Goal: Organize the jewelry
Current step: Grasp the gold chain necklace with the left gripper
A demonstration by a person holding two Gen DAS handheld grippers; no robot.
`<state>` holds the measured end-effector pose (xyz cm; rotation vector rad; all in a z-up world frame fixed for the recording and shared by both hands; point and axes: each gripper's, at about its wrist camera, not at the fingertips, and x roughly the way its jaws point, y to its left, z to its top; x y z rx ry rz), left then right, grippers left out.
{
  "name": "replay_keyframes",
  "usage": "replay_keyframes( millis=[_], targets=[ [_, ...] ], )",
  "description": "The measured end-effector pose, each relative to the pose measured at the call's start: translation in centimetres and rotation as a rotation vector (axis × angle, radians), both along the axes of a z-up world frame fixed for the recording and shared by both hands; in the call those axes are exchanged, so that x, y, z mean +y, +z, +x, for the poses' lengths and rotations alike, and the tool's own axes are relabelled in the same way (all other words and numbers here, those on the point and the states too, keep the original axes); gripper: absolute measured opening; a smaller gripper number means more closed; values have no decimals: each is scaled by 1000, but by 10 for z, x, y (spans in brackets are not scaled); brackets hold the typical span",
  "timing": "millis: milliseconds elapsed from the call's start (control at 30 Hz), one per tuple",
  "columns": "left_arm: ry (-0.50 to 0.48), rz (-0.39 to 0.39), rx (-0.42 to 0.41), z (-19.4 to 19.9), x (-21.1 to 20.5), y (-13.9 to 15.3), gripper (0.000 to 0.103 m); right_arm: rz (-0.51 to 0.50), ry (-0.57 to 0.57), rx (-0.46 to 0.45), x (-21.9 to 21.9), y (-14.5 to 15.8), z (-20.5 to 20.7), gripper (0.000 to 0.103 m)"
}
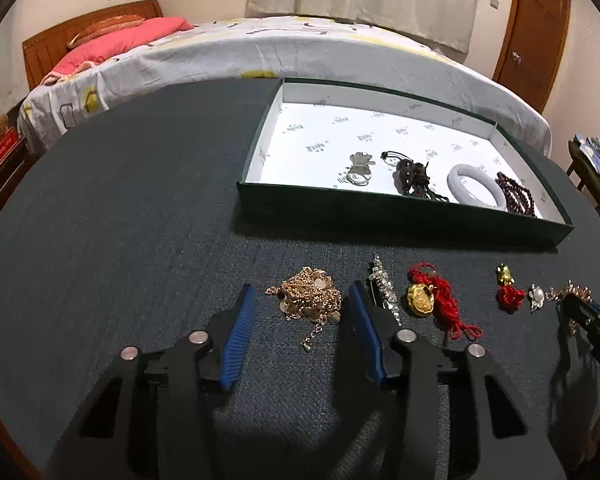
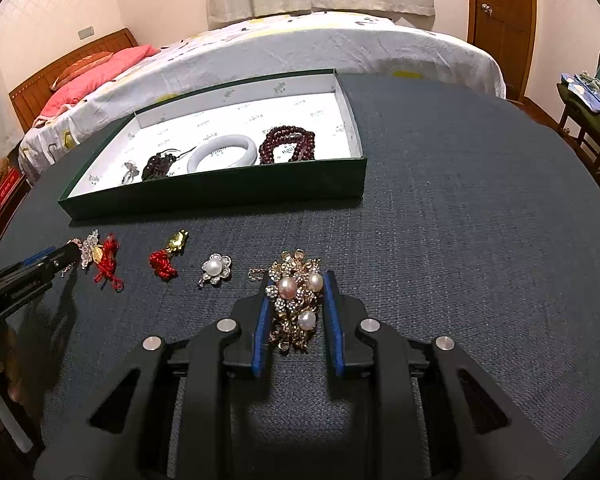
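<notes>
The left hand-held gripper (image 1: 300, 308) hangs over the dark tabletop (image 1: 140, 200) with its blue pads partly open on either side of a tangled gold chain (image 1: 306, 296), which lies on the cloth on the near side of the green tray (image 1: 400, 216); neither pad touches it. The right hand-held gripper (image 2: 296, 304), further along that near side, sits narrow around a pearl brooch (image 2: 296, 304), its pads close against the cluster, though I can't tell for certain that they press it. To take the chain well, I'd judge the pads should come down low over the middle of the heap and close slowly, so the loose tail toward the handle gets gathered rather than dragged; the crystal hair clip (image 1: 384, 288) lies just beside the right pad and could be nudged or caught. The brooch wants a gentle hold across its body, not on the pearls. Already inside the tray, along its near wall, lie a silver ring (image 1: 358, 178), a dark beaded charm (image 1: 410, 174), a pale bangle (image 1: 476, 186) and a garnet bead bracelet (image 1: 516, 196). The tray's white lining is printed with a small repeated logo, too blurred to read
</notes>
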<state>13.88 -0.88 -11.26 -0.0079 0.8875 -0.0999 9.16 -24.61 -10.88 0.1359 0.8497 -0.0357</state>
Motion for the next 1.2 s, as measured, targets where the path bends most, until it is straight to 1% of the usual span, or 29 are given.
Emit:
replay_keyframes(
  millis=[67, 133, 267, 467, 767, 1200],
  targets=[
    [-9, 12, -7, -1, -1, 0, 33, 1, -1, 3, 0, -1, 0, 24],
    [-18, -5, -9, -1, 0, 0, 25, 2, -2, 3, 0, -1, 1, 24],
    [-24, -29, -12, -2, 3, 1, 19, 1, -1, 3, 0, -1, 1, 24],
    [-30, -52, -28, -6, 4, 3, 15, 0, -1, -7, 0, 1, -1, 24],
    [-36, -71, -87, -14, 5, 14, 13, 3, 11, -47, 4, 8, -6, 24],
    [-32, -55, -151, -22, 6, 28, 13, -9, 32, -99, 12, 22, -11, 24]
  ],
)
